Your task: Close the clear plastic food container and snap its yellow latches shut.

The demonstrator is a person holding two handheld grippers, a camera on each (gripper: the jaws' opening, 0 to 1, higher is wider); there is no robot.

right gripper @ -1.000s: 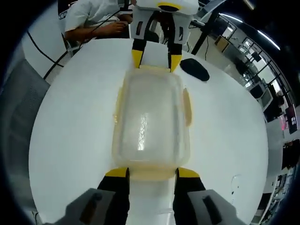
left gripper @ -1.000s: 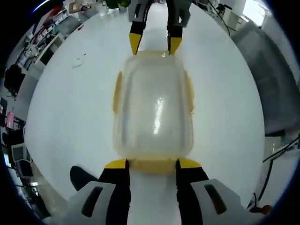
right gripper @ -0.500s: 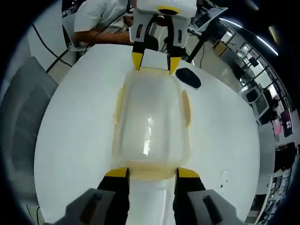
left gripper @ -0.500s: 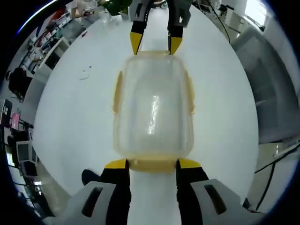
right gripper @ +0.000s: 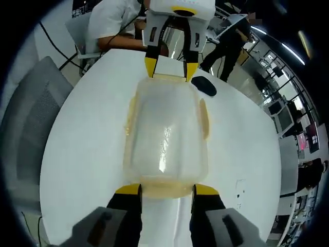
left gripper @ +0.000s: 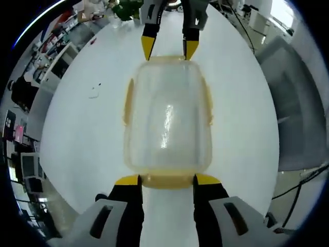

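Note:
The clear plastic food container (left gripper: 167,118) lies lengthwise between both grippers over the round white table (left gripper: 77,134), lid on. Yellow side latches (left gripper: 127,100) lie flat against its long walls. My left gripper (left gripper: 167,180) has its yellow-tipped jaws clamped on either side of the near end latch (left gripper: 167,181). The right gripper (left gripper: 167,49) holds the far end the same way. In the right gripper view the container (right gripper: 165,128) runs from my right gripper (right gripper: 165,189), shut on its end latch (right gripper: 165,191), up to the left gripper (right gripper: 168,69).
A black mouse (right gripper: 206,86) lies on the table (right gripper: 77,164) beyond the container. A person in a white shirt (right gripper: 110,20) sits at the far edge. Grey chairs (right gripper: 25,128) (left gripper: 300,103) stand close to the table's rim. Desks and monitors line the room behind.
Table and room have turned and slid behind the container in both views, while container and both grippers keep their places relative to each other. Jaw gaps are unchanged.

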